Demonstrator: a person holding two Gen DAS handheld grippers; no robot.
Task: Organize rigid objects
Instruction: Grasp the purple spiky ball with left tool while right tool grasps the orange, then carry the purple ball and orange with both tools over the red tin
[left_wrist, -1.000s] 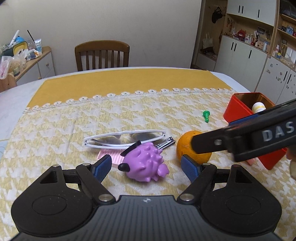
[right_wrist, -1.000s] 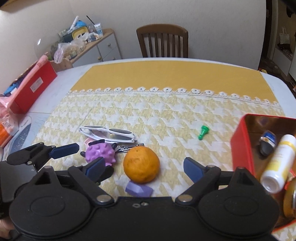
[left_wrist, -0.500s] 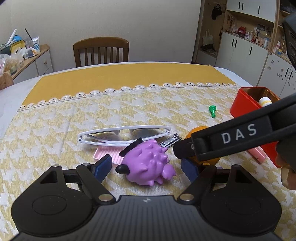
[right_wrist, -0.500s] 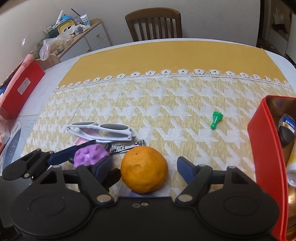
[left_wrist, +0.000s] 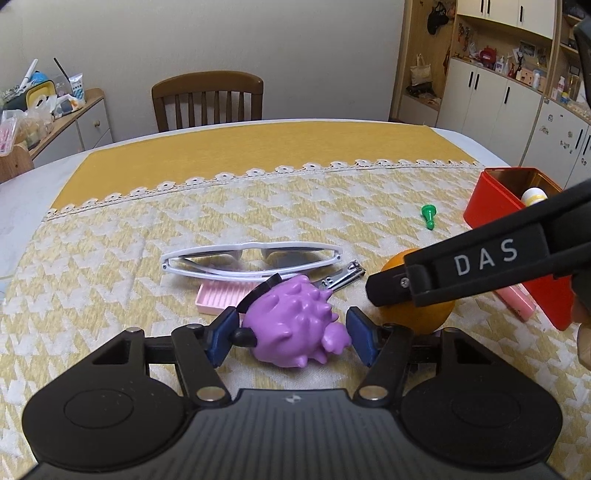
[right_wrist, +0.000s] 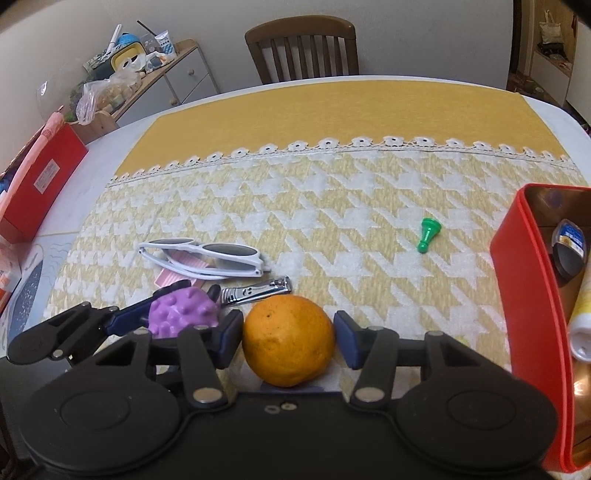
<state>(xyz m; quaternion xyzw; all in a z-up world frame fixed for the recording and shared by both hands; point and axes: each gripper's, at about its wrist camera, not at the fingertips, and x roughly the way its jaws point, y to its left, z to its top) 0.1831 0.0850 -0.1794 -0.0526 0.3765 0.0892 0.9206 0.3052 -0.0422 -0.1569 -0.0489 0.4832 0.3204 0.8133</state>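
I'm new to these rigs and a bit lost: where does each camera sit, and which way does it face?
Left wrist view: rides on the left tool, looking down-forward at the purple spiky toy between its closing fingers; the right tool crosses in.
Right wrist view: rides on the right tool, closing around the orange; the left tool shows beside it.
Both share the sunglasses, nail clipper, green pawn, red tin.

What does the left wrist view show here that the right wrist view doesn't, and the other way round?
Only the left wrist view: a pink case beside the red tin, and wall cupboards. Only the right wrist view: a dark item inside the tin and a red box off the cloth. Both: the left gripper closing around the purple spiky toy, the right gripper closing around the orange, sunglasses, nail clipper, green pawn.
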